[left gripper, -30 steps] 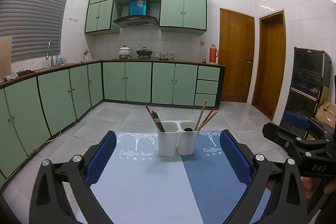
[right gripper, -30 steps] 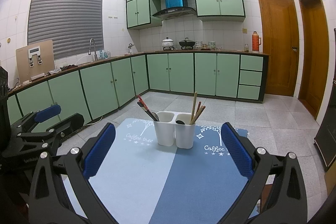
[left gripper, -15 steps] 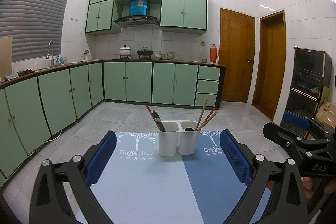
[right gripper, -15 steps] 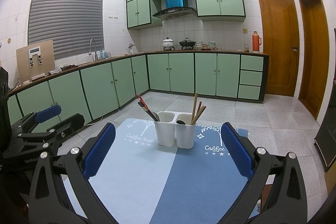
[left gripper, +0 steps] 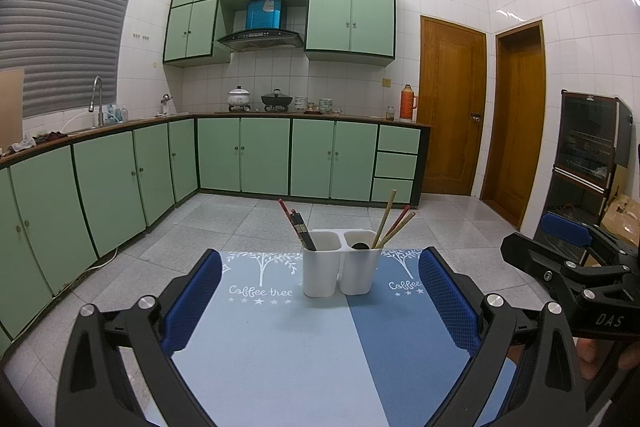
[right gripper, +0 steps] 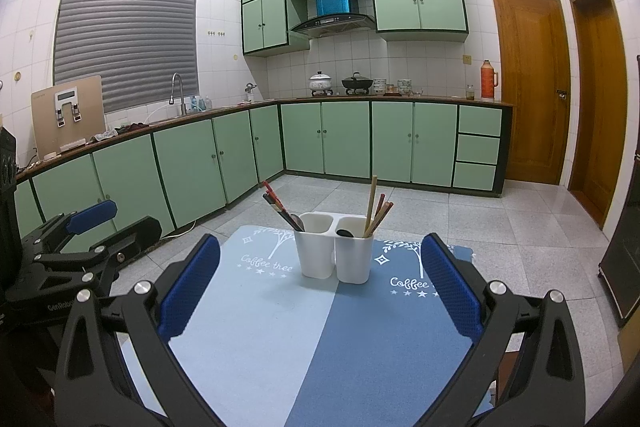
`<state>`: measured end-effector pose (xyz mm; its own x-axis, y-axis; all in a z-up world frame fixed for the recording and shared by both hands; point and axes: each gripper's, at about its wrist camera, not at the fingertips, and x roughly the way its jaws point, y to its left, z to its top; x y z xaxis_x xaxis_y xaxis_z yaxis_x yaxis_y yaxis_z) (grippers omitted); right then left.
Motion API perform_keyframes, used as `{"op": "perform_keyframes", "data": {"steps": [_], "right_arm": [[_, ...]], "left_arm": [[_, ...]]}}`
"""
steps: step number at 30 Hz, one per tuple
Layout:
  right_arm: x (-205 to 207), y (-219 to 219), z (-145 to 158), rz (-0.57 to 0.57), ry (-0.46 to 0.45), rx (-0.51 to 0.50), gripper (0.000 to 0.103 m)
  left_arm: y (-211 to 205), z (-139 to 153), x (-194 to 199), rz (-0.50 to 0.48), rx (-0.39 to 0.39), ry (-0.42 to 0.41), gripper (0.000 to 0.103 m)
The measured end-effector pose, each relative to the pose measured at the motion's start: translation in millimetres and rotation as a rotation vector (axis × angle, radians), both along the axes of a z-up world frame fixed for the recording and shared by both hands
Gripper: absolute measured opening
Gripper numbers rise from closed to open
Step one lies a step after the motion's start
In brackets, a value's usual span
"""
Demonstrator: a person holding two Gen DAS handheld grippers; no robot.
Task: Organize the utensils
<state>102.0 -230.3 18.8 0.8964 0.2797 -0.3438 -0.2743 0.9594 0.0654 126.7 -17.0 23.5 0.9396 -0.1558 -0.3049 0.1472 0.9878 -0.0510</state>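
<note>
A white two-cup utensil holder (left gripper: 341, 273) (right gripper: 334, 255) stands at the far end of a blue two-tone mat (left gripper: 280, 355) (right gripper: 304, 347). Dark and red chopsticks (left gripper: 297, 225) (right gripper: 280, 209) lean in its left cup. Light wooden and reddish chopsticks (left gripper: 390, 221) (right gripper: 375, 213) and a dark spoon head (left gripper: 361, 245) sit in the right cup. My left gripper (left gripper: 320, 301) is open, well short of the holder, with nothing between its fingers. My right gripper (right gripper: 320, 291) is open and empty too, equally far back. Each gripper shows at the edge of the other's view.
The mat covers a small table with grey tiled floor around it. Green cabinets (left gripper: 240, 155) line the left and far walls. Two wooden doors (left gripper: 452, 107) stand at the right, and a dark glass-fronted cabinet (left gripper: 588, 155) beside cardboard boxes.
</note>
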Motion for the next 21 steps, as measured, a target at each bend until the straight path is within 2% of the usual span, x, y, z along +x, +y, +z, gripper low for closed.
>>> {"op": "perform_keyframes", "data": {"steps": [21], "right_arm": [[-0.1,0.4,-0.4,0.0,0.001,0.0,0.098]], "left_arm": [[3.1,-1.1,1.3,0.003,0.0,0.001,0.097]]}}
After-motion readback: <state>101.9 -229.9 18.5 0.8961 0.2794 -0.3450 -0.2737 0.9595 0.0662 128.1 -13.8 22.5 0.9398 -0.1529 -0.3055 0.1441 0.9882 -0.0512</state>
